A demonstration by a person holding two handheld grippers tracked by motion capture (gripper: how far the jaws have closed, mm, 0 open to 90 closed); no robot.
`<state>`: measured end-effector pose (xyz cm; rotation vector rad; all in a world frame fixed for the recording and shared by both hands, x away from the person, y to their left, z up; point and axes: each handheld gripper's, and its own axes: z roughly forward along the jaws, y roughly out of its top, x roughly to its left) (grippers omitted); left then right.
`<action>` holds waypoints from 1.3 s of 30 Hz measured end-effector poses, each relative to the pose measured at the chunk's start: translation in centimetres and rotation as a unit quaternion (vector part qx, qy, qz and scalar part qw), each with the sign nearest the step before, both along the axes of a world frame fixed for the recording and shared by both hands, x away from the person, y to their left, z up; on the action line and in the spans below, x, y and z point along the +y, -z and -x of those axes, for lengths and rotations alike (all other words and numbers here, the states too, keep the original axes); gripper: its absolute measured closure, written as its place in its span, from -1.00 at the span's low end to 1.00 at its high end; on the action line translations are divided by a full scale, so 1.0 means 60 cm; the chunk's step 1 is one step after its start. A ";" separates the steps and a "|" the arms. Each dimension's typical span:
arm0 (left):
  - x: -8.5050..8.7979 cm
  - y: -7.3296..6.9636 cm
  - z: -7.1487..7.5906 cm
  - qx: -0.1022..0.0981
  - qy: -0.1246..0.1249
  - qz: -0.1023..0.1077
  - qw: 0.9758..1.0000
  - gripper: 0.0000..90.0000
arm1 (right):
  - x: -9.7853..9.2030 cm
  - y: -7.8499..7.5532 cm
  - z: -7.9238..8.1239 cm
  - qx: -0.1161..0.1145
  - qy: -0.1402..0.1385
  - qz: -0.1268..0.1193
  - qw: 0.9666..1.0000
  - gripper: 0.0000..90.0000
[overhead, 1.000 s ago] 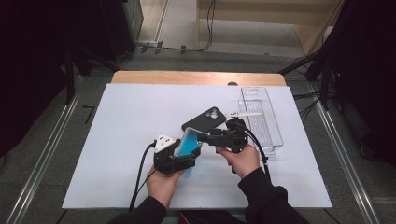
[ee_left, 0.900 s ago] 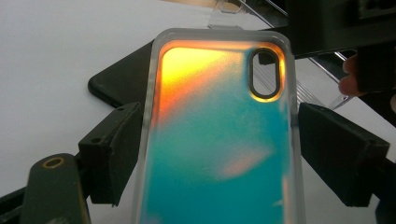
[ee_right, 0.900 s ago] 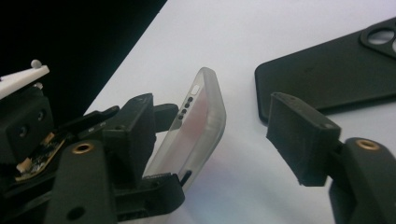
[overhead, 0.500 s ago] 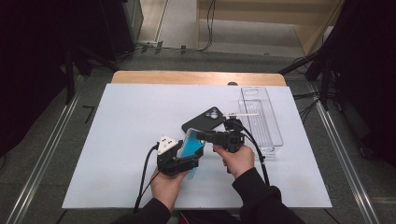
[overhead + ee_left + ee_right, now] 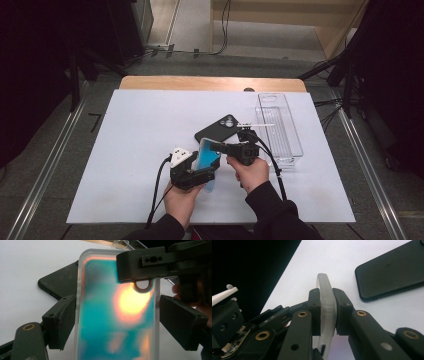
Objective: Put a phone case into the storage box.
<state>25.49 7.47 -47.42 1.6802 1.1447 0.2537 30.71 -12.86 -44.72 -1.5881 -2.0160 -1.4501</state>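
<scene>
A translucent phone case [image 5: 207,155] with a teal and orange sheen is held above the white table by both grippers. My left gripper [image 5: 205,172] spans its width: in the left gripper view a black pad [image 5: 62,320] presses on each long side of the case [image 5: 115,315]. My right gripper [image 5: 217,146] is shut on the case's top rim [image 5: 325,297], near the camera cutout, and also crosses the top of the left gripper view [image 5: 140,265]. A black phone [image 5: 220,129] lies face down on the table just behind the case.
A clear plastic tray [image 5: 280,130] stands at the right of the white sheet [image 5: 140,130]. A wooden strip [image 5: 210,82] runs along the table's far edge. Cables trail from both grippers toward the person. Dark equipment stands at the left and right of the table.
Both hands have shifted a little with the case held between them, and the case now stands slightly more upright. The black phone and the tray have not moved.
</scene>
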 end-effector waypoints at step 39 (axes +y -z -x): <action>0.019 -0.041 -0.016 0.054 0.113 -0.036 0.991 -0.62 | -0.029 -0.048 0.008 -0.096 -0.006 0.066 0.993 0.71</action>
